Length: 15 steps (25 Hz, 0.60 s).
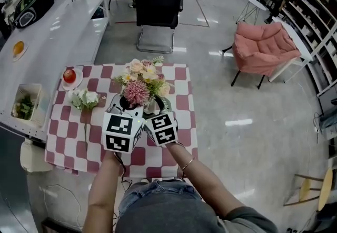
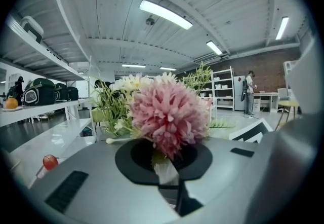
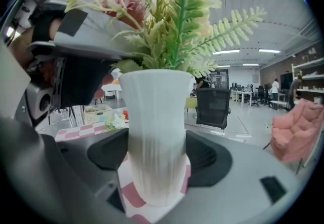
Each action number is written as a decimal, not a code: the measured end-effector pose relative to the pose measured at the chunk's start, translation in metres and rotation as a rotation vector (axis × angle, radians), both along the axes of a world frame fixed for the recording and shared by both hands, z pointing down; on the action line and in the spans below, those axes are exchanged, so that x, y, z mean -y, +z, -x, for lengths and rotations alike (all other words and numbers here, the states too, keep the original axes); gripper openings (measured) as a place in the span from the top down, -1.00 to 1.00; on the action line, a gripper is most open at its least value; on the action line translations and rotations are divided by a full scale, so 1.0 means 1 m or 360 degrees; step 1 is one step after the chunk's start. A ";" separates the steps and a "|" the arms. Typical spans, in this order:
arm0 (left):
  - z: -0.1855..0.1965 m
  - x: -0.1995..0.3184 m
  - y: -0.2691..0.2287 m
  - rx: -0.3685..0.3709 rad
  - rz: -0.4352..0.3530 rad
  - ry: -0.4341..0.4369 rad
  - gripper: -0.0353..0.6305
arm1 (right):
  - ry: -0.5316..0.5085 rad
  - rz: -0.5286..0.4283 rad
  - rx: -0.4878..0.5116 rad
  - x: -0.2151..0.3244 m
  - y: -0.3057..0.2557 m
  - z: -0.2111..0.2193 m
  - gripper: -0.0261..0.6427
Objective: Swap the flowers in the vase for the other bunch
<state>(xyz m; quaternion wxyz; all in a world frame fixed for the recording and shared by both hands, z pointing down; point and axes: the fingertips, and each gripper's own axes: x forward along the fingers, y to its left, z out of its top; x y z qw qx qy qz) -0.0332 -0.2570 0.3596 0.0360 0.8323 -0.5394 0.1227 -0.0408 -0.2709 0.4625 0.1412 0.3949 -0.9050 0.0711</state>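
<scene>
Table (image 1: 62, 139) with the pink-and-white check cloth is sitting right in front of me. I'm reaching both forearms straight out from my lap, side by side: left forearm (image 1: 102, 190) bare, right forearm (image 1: 206, 187) wearing a thin bracelet at the wrist. Both tongs are pointing away from me at the middle of the table, with their marker cubes almost touching.

Right tongs (image 3: 154, 159) are clamping the white ribbed vase (image 3: 154, 132) low on its body, with a pad pressing on each side. The vase is standing upright on the cloth, near the table's centre.

Left tongs (image 2: 166, 175) are sitting higher, just left of the right ones. Their jaws are nearly pressed together and pinching the bouquet (image 1: 143, 81) by the stem just under the big pink flower (image 2: 169, 116). The bouquet is still sitting in the vase, with the pale blooms and green fern sprigs fanning out behind the pink one.

The white bunch (image 1: 84, 99) is lying flat on the cloth left of the vase, clear of both tongs, with its stem trailing back towards me.

A red apple (image 1: 69, 75) is sitting on a small plate (image 1: 78, 82) at the far left corner.
</scene>
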 end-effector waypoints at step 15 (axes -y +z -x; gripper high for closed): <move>0.005 -0.004 -0.017 -0.0019 -0.0013 -0.0043 0.78 | -0.0025 -0.0001 -0.0003 0.000 0.003 0.003 -0.14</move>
